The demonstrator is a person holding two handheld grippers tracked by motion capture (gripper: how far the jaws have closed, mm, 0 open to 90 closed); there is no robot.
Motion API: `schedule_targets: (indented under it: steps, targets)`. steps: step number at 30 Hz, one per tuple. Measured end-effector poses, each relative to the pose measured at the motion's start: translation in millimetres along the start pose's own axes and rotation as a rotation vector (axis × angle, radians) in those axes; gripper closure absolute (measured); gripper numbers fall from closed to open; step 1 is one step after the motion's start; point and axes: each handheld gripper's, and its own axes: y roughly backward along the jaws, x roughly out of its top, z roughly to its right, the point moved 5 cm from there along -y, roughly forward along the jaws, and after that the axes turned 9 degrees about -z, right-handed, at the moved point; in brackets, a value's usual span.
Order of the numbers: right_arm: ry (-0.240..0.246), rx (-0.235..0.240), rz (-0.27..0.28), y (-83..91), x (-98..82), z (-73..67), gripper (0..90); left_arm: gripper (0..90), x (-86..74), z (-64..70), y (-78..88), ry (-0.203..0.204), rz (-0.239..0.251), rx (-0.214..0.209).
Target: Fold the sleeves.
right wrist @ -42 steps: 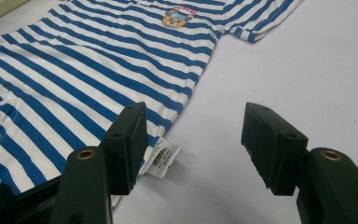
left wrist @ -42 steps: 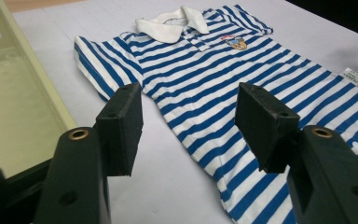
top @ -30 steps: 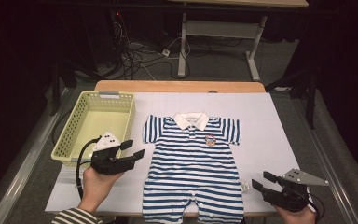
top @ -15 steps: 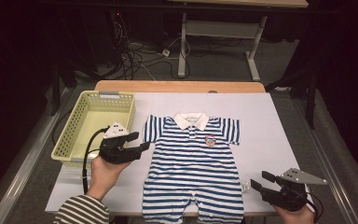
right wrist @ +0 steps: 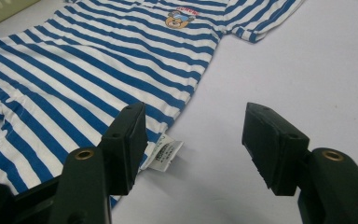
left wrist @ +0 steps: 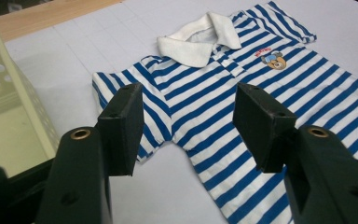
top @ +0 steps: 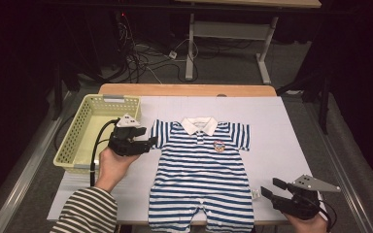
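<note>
Striped romper lying flat mid-table beside the basket, left gripper open at its sleeve, right gripper open near the hem tag: a shallow pinch could slip off the thin fabric.

romper: 1 | basket: 1 | hand-held gripper: 2, left, right | care tag: seemingly 1

High view looks down on the table; gripper views sit close, sharing the striped romper
</note>
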Motion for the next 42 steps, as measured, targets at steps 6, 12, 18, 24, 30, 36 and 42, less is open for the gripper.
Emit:
schedule_targets:
  steps: [6, 12, 18, 24, 30, 36, 42]
  targets:
    - [0.0, 0.0, -0.003, -0.4, 0.0, 0.6, 40.9, 42.1, 12.4, -7.9, -6.6, 0.018, -0.019, 0.011]
    - [0.002, -0.002, -0.001, 0.0, 0.0, 0.7, 40.9, 42.1, 23.5, -10.3, -15.7, 0.016, -0.046, 0.029]
    - [0.005, 0.001, -0.003, -0.2, 0.0, 0.8, 41.0, 42.1, 30.5, -13.8, -27.2, 0.022, -0.075, 0.043]
    - [-0.001, 0.003, -0.005, -0.2, -0.2, 0.4, 41.0, 42.0, 39.6, -17.1, -38.2, 0.024, -0.105, 0.053]
    - [-0.001, 0.004, -0.006, -0.4, -0.2, 0.4, 41.0, 41.7, 47.2, -19.7, -50.3, 0.043, -0.138, 0.06]
    - [0.001, 0.004, -0.004, -0.3, -0.2, 0.6, 41.0, 41.1, 51.3, -23.0, -65.0, 0.061, -0.177, 0.068]
    - [0.001, 0.004, -0.006, -0.2, -0.2, 1.1, 40.9, 41.0, 54.7, -30.1, -80.7, 0.084, -0.213, 0.09]
